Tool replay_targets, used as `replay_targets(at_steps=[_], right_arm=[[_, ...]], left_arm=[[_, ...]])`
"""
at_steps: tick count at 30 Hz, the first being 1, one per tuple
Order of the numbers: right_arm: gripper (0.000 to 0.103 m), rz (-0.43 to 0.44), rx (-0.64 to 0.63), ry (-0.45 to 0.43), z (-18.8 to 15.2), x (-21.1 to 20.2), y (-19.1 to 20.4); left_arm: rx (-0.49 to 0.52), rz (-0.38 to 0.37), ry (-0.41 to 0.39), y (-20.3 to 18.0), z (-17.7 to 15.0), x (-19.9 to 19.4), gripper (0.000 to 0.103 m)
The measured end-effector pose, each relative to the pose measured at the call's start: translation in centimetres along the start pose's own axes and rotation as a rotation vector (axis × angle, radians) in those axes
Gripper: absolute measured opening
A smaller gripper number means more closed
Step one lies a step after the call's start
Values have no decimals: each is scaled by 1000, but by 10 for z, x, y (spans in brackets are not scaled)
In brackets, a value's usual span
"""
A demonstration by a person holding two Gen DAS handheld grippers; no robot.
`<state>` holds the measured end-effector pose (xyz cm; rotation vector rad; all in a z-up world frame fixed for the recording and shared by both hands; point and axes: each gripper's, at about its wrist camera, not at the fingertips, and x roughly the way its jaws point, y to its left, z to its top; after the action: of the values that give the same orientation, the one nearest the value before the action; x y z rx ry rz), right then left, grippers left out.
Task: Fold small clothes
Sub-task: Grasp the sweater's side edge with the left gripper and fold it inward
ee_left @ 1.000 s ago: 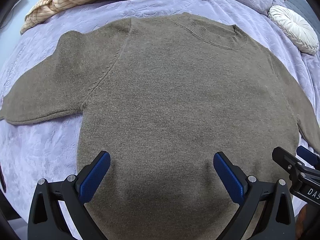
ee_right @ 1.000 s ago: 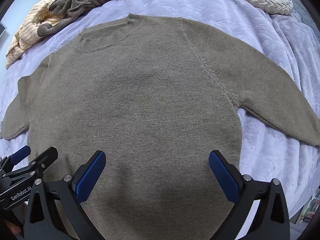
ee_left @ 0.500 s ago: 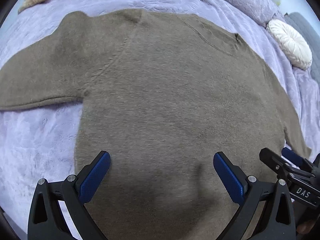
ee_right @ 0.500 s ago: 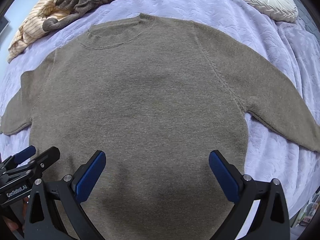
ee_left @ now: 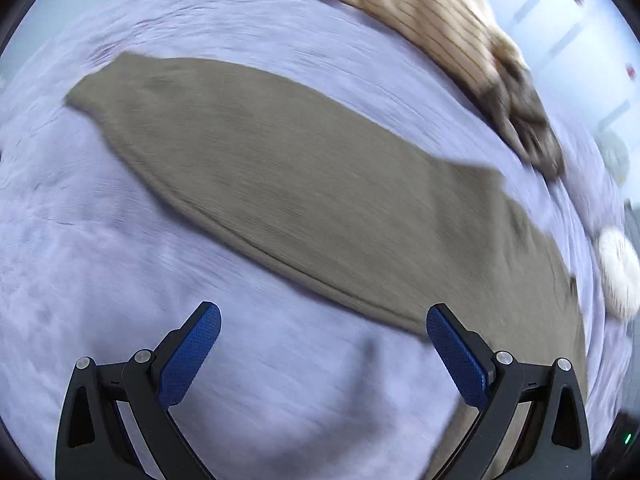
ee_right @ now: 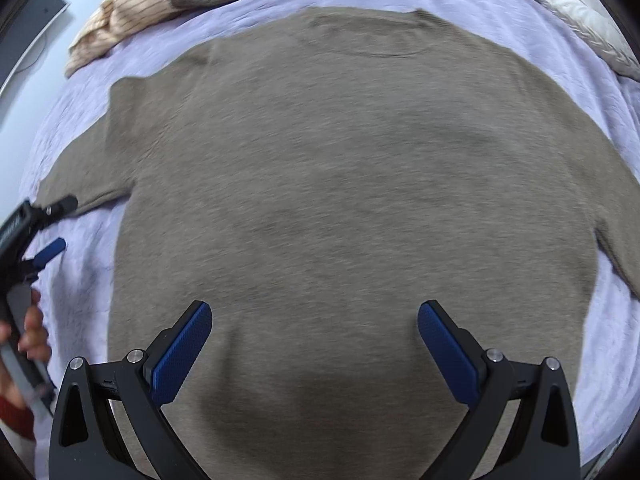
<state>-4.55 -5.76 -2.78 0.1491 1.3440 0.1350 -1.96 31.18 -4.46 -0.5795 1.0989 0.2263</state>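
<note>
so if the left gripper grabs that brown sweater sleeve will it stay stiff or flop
Likely floppy: the sweater is soft knit lying flat on the bedspread. The sleeve would probably drape from the left gripper and drag the body along.

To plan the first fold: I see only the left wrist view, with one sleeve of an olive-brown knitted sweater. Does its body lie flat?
Observer: Yes. The olive-brown knitted sweater lies spread flat on the lavender quilted bedspread, neckline farthest from the right camera.
Operator: Where are the right tongs?
Observer: The right tongs are open over the sweater's lower body, holding nothing.
Operator: How do my left tongs look from there?
Observer: The left tongs are open at that sleeve's cuff end; contact I cannot tell.
</note>
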Motion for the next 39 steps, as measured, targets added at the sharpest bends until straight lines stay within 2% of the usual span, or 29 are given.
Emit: replay_targets(at_steps=[2,4,9,11,12,14,15,16,18,20,22,26,30,34,39], right_arm=[[103,11,-31,11,-2,7,17],[103,14,-52,22,-4,12,33],[103,18,-84,46,-3,23,60],[103,19,-98,50,-2,25,71],[103,20,-107,51,-1,26,77],[103,22,-117,51,0,27,85],[103,24,-121,51,0,28,89],[103,27,-124,50,3,31,97],[103,33,-124,52,5,34,103],[103,45,-121,43,7,35,108],[103,57,-117,29,5,32,110],[103,81,-82,4,3,25,102],[103,94,-36,-36,-5,13,83],[103,91,22,-79,1,1,45],[103,71,158,-103,-7,-15,-24]], left_arm=[[-72,-18,-8,30,13,8,103],[-118,-73,-8,49,26,18,103],[-150,-134,-85,60,46,16,101],[-194,-159,-108,66,52,15,81],[-215,-159,-113,71,54,15,75],[-242,-174,-119,70,63,21,38],[-244,-201,-115,71,66,23,29],[-245,-257,-106,73,69,25,13],[-238,-324,-120,71,72,20,11],[-177,-364,-165,62,72,4,11],[-119,-426,-192,45,72,-13,11],[10,-521,-210,-15,72,-34,11],[142,-622,-199,-97,63,-44,11],[290,-668,-139,-184,34,-38,11],[459,-680,-4,-284,-24,-7,11]])
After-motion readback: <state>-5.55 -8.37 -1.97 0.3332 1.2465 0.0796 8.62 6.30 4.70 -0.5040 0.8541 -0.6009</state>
